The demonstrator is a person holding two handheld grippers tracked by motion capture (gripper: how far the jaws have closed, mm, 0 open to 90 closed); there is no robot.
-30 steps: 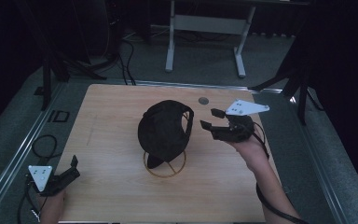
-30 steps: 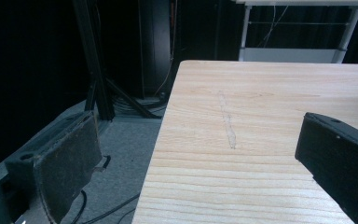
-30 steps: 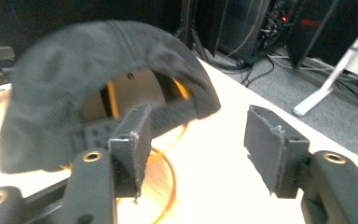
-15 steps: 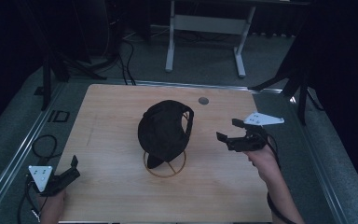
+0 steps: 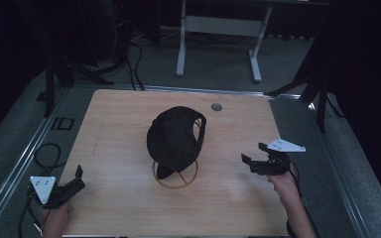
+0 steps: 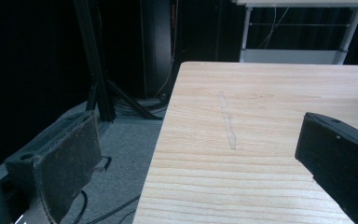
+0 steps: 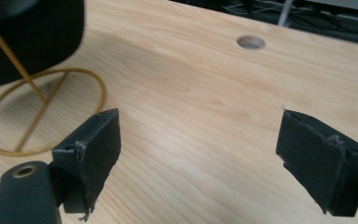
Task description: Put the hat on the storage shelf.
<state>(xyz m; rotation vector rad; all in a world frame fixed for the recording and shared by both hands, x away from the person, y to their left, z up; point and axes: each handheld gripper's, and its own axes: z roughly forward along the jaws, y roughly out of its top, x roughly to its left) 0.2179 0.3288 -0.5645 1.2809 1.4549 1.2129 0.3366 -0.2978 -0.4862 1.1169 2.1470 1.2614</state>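
A black cap (image 5: 176, 136) rests on a gold wire stand (image 5: 174, 174) at the middle of the wooden table (image 5: 114, 124). My right gripper (image 5: 252, 152) hovers low to the right of the stand, apart from the cap. Its jaws have just been opening and now stand wide with nothing between them. In the right gripper view, the right gripper (image 7: 205, 149) points over bare wood, with the cap (image 7: 32, 37) and the stand's ring (image 7: 104, 95) at the upper left. My left gripper (image 5: 80, 177) sits at the table's front left corner, open and empty (image 6: 200, 154).
A round hole (image 5: 217, 106) lies in the tabletop behind the cap, also seen in the right gripper view (image 7: 251, 42). A white frame (image 5: 218, 34) stands on the floor beyond the table. Dark stands and cables surround the table's left edge (image 6: 163, 116).
My right gripper has drawn away from the cap, down and toward the near right, and its jaws have spread wider. The cap stays on its stand. The left gripper has not moved.
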